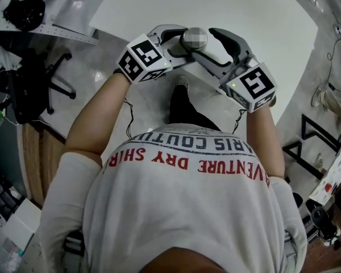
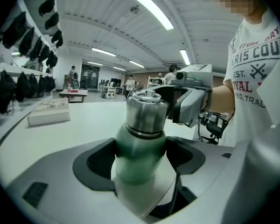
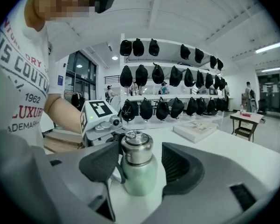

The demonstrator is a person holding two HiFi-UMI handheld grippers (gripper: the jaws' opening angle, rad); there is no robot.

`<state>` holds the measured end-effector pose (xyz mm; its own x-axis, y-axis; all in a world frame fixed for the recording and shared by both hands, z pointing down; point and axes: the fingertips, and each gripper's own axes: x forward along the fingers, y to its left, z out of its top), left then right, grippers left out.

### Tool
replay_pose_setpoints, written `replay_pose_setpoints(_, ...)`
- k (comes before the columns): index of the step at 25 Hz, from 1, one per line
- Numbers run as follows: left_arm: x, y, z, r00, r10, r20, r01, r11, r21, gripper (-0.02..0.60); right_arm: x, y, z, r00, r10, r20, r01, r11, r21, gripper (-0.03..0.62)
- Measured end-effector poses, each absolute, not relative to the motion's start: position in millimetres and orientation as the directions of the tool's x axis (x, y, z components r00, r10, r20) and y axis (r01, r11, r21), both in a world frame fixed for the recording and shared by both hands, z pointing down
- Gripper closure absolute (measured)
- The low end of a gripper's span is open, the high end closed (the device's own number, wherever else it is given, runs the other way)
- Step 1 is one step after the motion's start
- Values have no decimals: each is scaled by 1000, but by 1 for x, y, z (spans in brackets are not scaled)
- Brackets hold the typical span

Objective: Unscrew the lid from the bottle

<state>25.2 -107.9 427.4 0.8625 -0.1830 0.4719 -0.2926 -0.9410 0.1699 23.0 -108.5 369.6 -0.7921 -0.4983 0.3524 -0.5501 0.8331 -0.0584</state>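
**Bottle clamped on the left, jaws spread round the lid on the right**

Closest to the lens in the left gripper view: the smooth grey shell of the left gripper (image 2: 141,155), its ribbed black pads (image 2: 100,160) pressed against both sides of the bottle (image 2: 139,171), matte green and rounded at the shoulder. Just above that grip, the lid (image 2: 147,111): brushed steel, cylindrical, a small ring on top, seated on the neck.

Facing it from the far side, the right gripper (image 3: 140,164), jaws spread wide around that lid. One ribbed pad (image 3: 102,160) close against the steel, contact unclear; the other well clear of it.

Beyond both grippers, a plain white table (image 3: 233,148), smooth and matte, with a flat pale box (image 3: 196,129) lying well past the right gripper's jaws. Behind that, rows of dark caps (image 3: 168,76) hung on a white wall rack. Overhead, long light strips (image 2: 151,8) on a white ceiling. Back of the grippers, bare forearms and a white printed T-shirt (image 1: 187,209). Off the table edge in the head view, a glossy pale floor (image 1: 96,73) and a black office chair (image 1: 23,92).
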Motion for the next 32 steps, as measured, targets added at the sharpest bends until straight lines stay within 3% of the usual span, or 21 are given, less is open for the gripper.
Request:
replay_pose_setpoints(7,27,-111,425,801,-384,460,-505,-846,173,235,18,-108,368,-734,-584,348,-636,771,-47,316)
replay_pose_setpoints(14,28,-108,427,745,-483,459,-609,-774,175,235,15,-106,372,-686,-636,354,-686,727,-24,316)
replay_pose_setpoints(22,29,-107,427,734,-508,451,-632,-754,180,235,17,-108,373,-672,-647,361,-693,721,3,356)
replay_pose_setpoints(32,26,-115,424,785,-420,455,-546,-816,189,235,13,-116,371,-731,-567,380,-610,792,9,360)
